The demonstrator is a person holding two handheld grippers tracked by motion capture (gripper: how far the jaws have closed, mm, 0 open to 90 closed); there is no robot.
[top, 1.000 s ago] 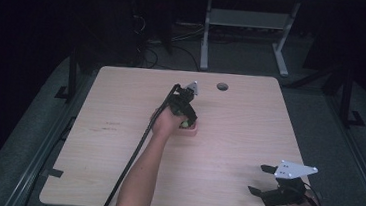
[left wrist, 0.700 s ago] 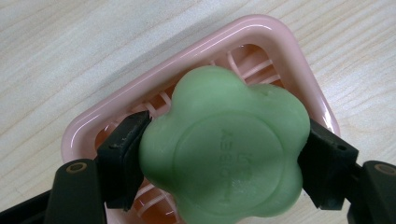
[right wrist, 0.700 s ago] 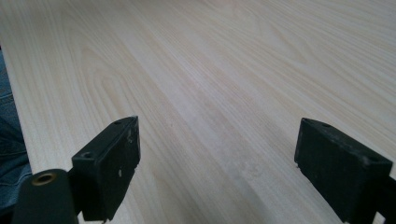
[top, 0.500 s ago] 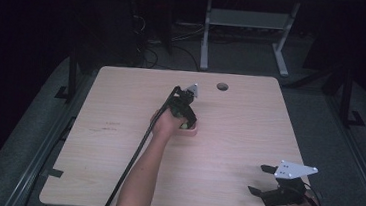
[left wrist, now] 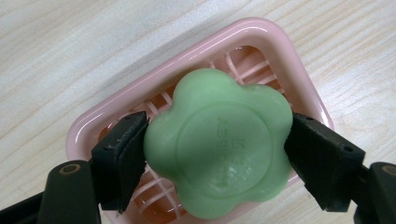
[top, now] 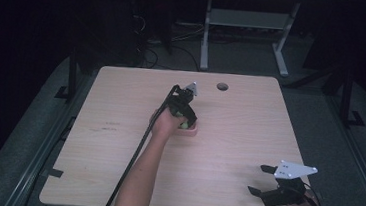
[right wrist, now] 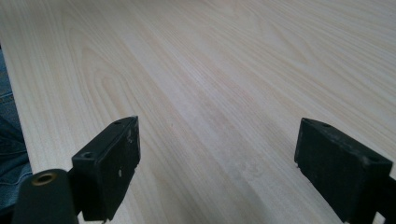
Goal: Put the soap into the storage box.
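A green flower-shaped soap (left wrist: 219,144) sits between the jaws of my left gripper (left wrist: 217,140), which press on its two sides. Directly beneath it is a pink slatted soap dish (left wrist: 261,35) on the wooden table. In the high view the left gripper (top: 184,122) points down at the dish (top: 193,132) in the table's middle, and a bit of the green soap (top: 184,125) shows under the hand. My right gripper (top: 256,178) rests near the front right corner, jaws wide apart. In the right gripper view, that gripper (right wrist: 217,154) has only bare wood between its jaws.
The light wooden table (top: 249,124) has a round cable hole (top: 222,86) near its far edge. The left gripper's black cable (top: 136,154) trails along the forearm to the front edge. A white desk frame (top: 248,23) stands on the dark floor beyond.
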